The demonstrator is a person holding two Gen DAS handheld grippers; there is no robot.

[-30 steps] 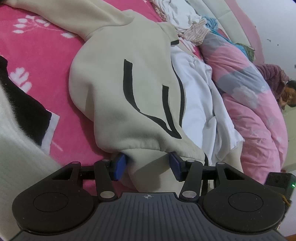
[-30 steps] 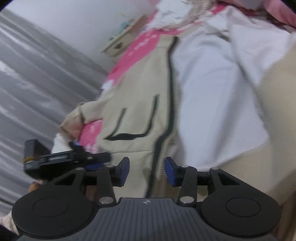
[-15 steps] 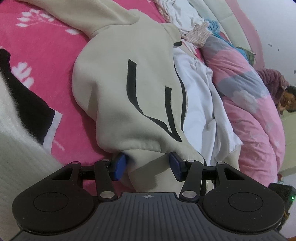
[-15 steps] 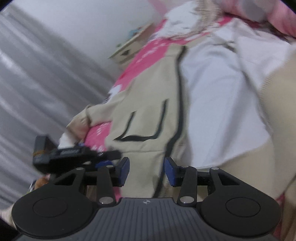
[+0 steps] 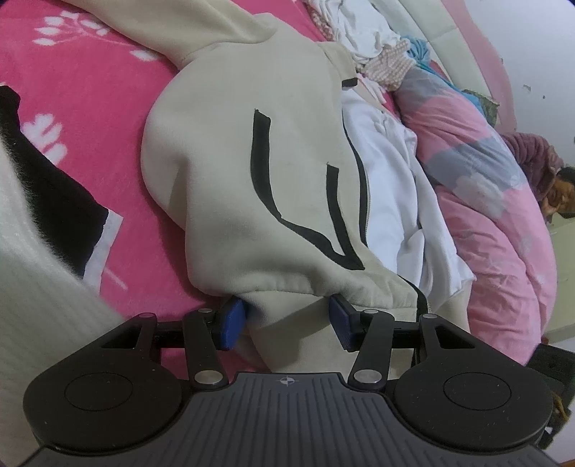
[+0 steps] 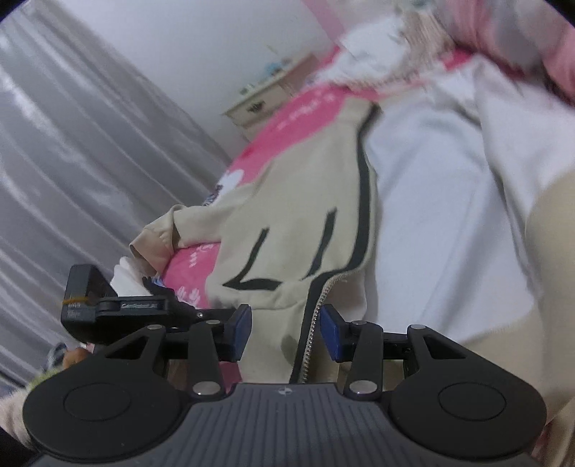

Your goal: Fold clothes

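No boxes or baskets anywhere here, everything just lies loose on a bed with a hot pink blanket [image 5: 90,107] that has white flower prints on it.

The main thing is a beige zip-up jacket [image 5: 230,186], soft fleecy sweatshirt fabric with black trim lines shaped like pocket outlines and a black strip along the metal zipper [image 6: 312,323]. It's spread on the blanket with its hem at the near edge and its body running away from both cameras toward the far end of the bed, so the long axis goes from the grippers up to the collar. One sleeve trails off at the top left of the left wrist view. It's open, and the white lining [image 5: 395,201] shows, smooth and wrinkled.

The left gripper [image 5: 287,319] has its blue pads about half apart with a bunched bit of the ribbed hem sitting between them; the fabric fills the gap, so it looks gripped. The right gripper [image 6: 285,330] is also about half apart, straddling the zipper edge of the hem, but I can't tell if the pads actually press the cloth.

Beside the jacket there's a puffy pink quilt [image 5: 496,230] with grey-blue patches, and a pile of white laundry [image 5: 359,28] further back. A black-and-white fuzzy garment [image 5: 43,201] lies at the left. Grey curtains [image 6: 72,161] and a small cream nightstand [image 6: 266,104] show in the right wrist view.
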